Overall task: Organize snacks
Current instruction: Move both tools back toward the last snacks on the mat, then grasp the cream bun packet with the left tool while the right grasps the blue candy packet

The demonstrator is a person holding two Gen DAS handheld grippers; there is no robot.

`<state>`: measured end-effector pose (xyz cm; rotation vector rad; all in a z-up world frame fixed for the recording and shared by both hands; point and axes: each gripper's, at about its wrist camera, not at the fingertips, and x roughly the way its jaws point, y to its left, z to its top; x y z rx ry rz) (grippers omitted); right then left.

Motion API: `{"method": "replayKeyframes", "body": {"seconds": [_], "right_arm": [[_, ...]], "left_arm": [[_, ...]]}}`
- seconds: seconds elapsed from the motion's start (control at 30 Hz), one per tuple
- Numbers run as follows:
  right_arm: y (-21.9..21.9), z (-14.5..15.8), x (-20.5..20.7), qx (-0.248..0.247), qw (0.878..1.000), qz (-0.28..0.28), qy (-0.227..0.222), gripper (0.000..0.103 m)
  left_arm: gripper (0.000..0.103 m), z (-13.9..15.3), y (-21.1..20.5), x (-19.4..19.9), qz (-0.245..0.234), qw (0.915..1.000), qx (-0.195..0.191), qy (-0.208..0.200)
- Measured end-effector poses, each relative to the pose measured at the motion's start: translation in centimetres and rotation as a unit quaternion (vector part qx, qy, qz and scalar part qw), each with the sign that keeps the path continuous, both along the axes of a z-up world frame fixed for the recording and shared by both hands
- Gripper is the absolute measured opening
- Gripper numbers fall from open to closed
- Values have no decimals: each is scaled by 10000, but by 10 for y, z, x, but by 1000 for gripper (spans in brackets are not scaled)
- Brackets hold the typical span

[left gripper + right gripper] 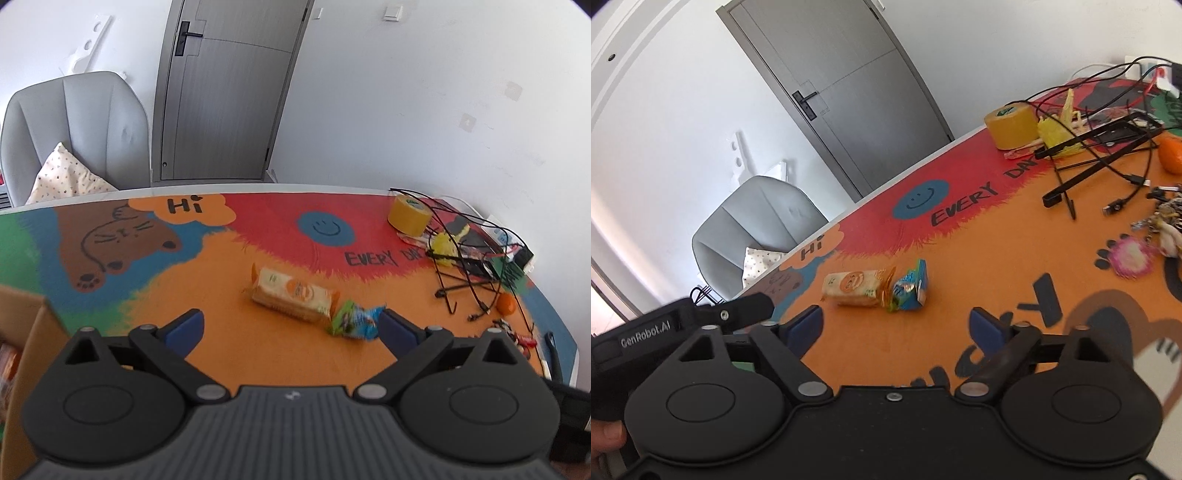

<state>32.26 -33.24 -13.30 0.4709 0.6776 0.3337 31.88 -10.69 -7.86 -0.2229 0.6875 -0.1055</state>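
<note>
orange cracker pack [293, 294], blue-green packet [355, 318]

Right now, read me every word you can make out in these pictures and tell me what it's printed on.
"Hi": orange bubble on the tablecloth.
"EVERY DA…": tablecloth, rest hidden by clutter.
"GenRobot.AI": left gripper body, right wrist view.
Cracker pack, candy packet, tape roll: print too blurred.
</note>
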Motion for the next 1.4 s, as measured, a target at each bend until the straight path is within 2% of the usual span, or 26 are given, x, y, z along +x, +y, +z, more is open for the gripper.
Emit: {"method": "replayKeyframes", "body": {"seconds": [0.5,0.63,0.7,0.73,0.77,0.83,1.07,1.13,1.2,1.23,1.33,1.4], "right_arm": [[23,-25,61,-15,9992,55,395,70],[31,-31,71,-25,9988,154,464,56],[33,-35,75,-49,9986,188,495,44],[33,-38,76,-53,9985,189,514,33],[31,-40,76,-5,9986,167,508,31],[26,-42,75,155,9985,163,500,30],[7,-40,65,17,9991,-61,429,29],[1,-40,61,17,9990,-110,421,29],[-6,-40,57,43,9990,-141,417,29],[-10,-40,56,55,9990,-160,414,29],[-18,-41,53,47,9989,-221,408,29],[-23,-43,52,104,9987,-247,422,29]], "left_arm": [[100,-23,9,59,270,9989,-142,352],[100,-26,13,67,332,9986,-162,368],[100,-29,13,71,362,9984,-154,394],[100,-30,13,73,372,9983,-156,409],[100,-31,12,75,374,9983,-157,428],[100,-33,9,77,356,9983,-142,440],[100,-43,-18,89,257,9987,85,432],[100,-48,-27,94,342,9978,371,430],[100,-52,-37,98,715,9927,894,376],[100,-54,-40,99,772,9915,988,355],[100,-63,-41,109,750,9917,875,576],[100,-67,-41,111,761,9916,873,569]]}}
